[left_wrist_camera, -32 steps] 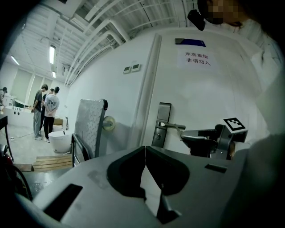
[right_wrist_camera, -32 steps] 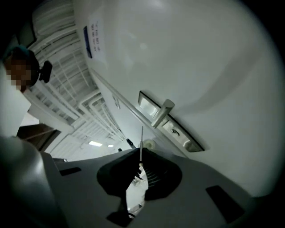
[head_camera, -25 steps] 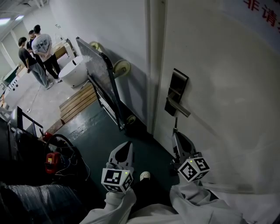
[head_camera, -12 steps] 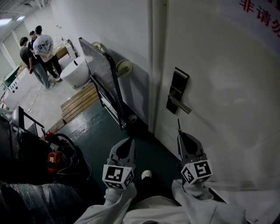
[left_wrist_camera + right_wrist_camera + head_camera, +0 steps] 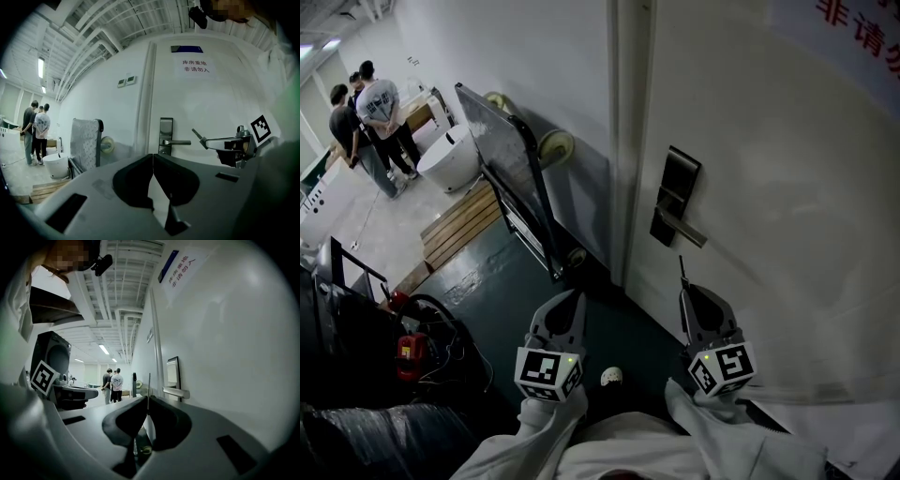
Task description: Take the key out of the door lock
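Head view: one key [image 5: 681,270], one lock [image 5: 677,194]

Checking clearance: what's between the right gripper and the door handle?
Only the key, clamped in the right gripper and pointing up toward the door handle. The head view shows it.

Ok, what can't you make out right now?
- Keyhole on the lock plate: too small in the head view.
- The key: grip end buried between the right gripper jaws, right gripper view; only its thin blade shows.
- Red door sign: cut off by the head view's edge.
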### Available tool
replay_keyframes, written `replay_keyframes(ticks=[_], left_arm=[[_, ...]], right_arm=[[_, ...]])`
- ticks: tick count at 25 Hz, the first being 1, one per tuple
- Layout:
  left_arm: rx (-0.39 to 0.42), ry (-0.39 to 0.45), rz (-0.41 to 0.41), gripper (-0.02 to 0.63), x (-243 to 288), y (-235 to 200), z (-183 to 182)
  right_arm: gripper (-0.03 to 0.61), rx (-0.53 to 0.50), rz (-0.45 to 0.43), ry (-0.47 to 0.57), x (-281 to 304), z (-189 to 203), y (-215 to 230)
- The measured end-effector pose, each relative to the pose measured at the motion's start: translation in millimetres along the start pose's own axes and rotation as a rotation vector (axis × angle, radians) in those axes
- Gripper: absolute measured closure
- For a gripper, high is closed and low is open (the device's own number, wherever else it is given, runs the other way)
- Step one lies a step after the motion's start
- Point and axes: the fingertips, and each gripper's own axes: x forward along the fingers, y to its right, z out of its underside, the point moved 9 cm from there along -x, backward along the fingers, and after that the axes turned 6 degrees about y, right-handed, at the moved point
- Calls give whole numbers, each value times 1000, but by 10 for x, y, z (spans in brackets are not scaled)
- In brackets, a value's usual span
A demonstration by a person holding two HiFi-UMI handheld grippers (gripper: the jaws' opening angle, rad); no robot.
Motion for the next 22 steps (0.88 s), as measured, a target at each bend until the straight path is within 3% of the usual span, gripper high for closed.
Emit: replay_keyframes(ticks=[6, 22], left_arm=[[8, 3, 16, 600, 119, -45, -12], [19, 7, 40, 600, 171, 93, -88]], right_arm=[[505, 57, 5, 4, 128, 1, 15], [505, 72, -40, 4, 196, -75, 34]])
